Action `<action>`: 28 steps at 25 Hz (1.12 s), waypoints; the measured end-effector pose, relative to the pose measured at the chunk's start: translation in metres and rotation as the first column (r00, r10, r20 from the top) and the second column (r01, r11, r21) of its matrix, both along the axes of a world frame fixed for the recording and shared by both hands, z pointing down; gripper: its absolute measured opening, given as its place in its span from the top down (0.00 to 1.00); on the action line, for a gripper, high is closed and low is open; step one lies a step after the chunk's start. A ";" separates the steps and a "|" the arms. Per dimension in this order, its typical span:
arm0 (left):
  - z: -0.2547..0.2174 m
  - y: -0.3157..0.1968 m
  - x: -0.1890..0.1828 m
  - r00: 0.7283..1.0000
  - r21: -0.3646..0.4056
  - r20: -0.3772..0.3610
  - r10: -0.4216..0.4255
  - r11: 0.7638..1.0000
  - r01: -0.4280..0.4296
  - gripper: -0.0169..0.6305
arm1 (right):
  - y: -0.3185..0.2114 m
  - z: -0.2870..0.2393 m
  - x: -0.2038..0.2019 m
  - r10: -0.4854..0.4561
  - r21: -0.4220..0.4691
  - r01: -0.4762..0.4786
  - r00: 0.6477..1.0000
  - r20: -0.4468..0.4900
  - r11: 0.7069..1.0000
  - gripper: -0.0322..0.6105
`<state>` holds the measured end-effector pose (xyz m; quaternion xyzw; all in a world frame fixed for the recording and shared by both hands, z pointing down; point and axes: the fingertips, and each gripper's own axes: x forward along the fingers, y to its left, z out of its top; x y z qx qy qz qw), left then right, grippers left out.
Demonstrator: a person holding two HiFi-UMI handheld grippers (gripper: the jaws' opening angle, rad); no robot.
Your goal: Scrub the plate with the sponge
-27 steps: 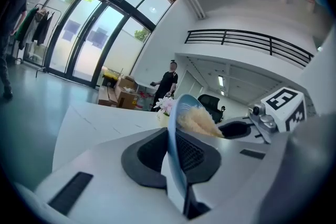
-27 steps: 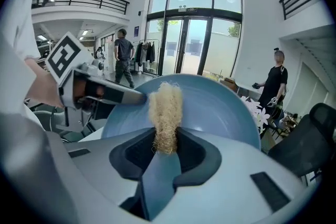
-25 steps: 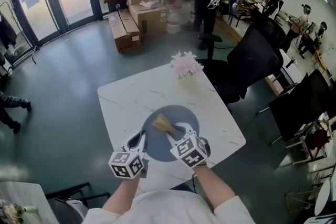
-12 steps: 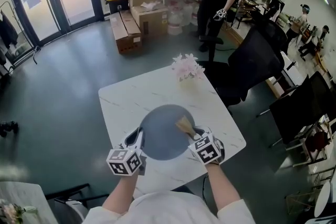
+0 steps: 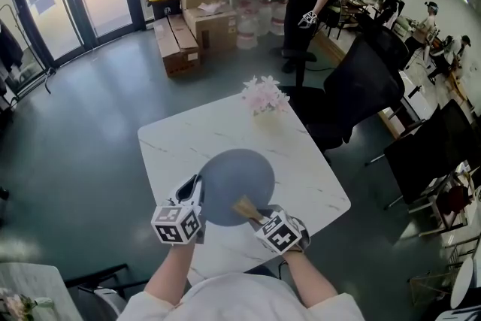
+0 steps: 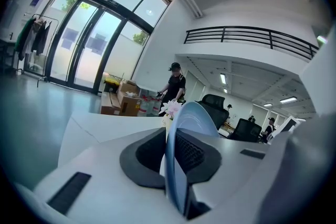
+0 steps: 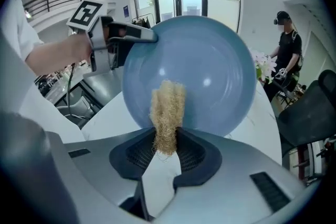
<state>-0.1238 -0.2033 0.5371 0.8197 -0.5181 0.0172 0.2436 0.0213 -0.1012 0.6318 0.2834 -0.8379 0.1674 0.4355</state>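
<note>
Compared with the earlier frames, the left gripper has kept its station at the left rim of the plate, jaws nearly closed and clamped on that rim, while the right gripper has swept the sponge from the plate's right side to its near edge. Scrubbing appears to be under way; the next stroke likely calls for pressing the sponge against the plate's face and drawing it toward the centre. Left forearm reaches roughly level toward the rim; right wrist pitches steeply down at the plate, jaws pinched on the sponge's lower end.
</note>
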 end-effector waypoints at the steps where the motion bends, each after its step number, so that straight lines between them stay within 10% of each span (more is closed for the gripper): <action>1: 0.000 0.000 0.001 1.000 0.000 0.000 0.002 1.000 -0.002 0.91 | 0.006 0.001 -0.007 -0.027 -0.014 0.027 1.000 0.006 1.000 0.76; 10: 0.010 0.005 0.015 0.998 -0.037 -0.054 0.020 0.999 -0.022 0.91 | 0.027 -0.008 -0.052 -0.161 -0.008 0.162 0.985 0.065 0.987 0.76; 28: 0.054 0.005 0.006 0.969 -0.219 -0.234 -0.078 0.975 0.025 0.91 | 0.003 -0.043 -0.019 0.036 0.083 -0.058 0.969 0.243 0.995 0.76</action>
